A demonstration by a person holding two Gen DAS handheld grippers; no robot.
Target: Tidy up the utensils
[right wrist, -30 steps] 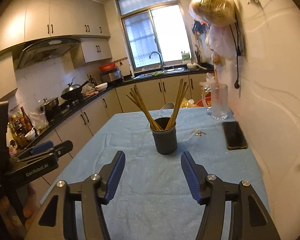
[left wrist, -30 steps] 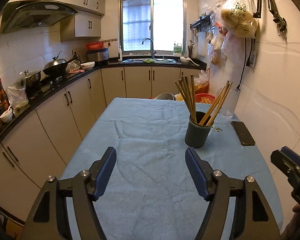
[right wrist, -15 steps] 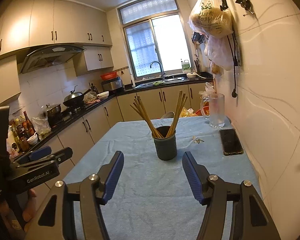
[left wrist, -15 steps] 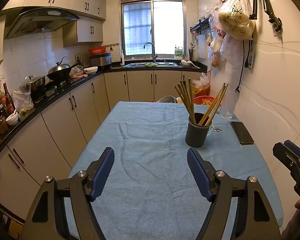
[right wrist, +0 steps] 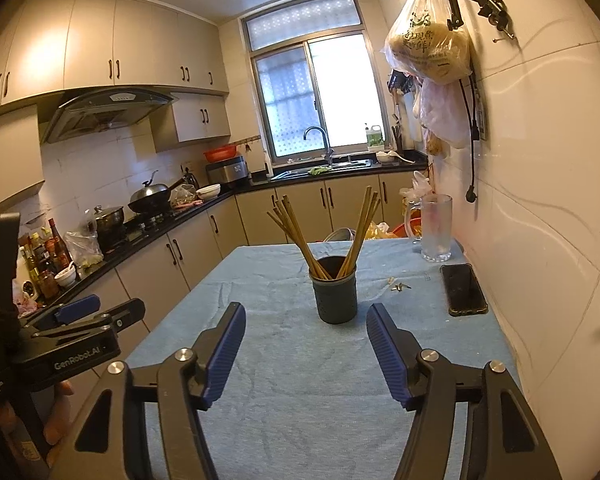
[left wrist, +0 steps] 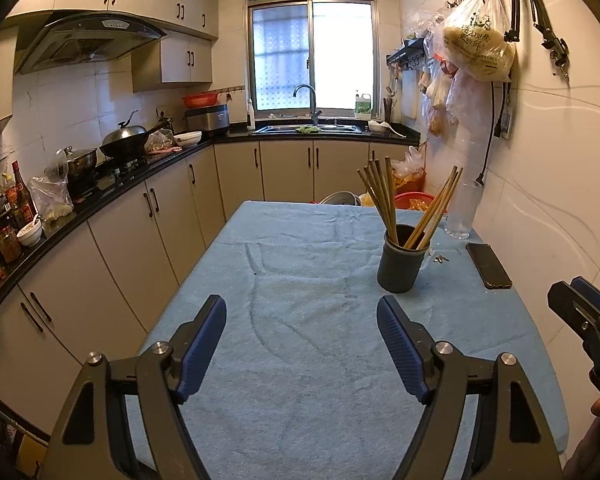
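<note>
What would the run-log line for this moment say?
left tool: open, empty | right tool: open, empty | wooden chopsticks: upright in dark round cup | blue cloth-covered table: cup standing on it

Both units identical: left gripper (left wrist: 301, 354) and right gripper (right wrist: 305, 354) — black angular frames, ribbed blue finger pads (right wrist: 224, 350), silver pivot screws (left wrist: 441, 347). White "GenRobot.AI" lettering (right wrist: 76, 360) on left body — bare skin beneath.

Daylight came through the window (left wrist: 311, 54), blown out on its right pane. Room was dim and warm-toned. Heavy fisheye bending, black vignette corners; focus was sharp overall.
</note>
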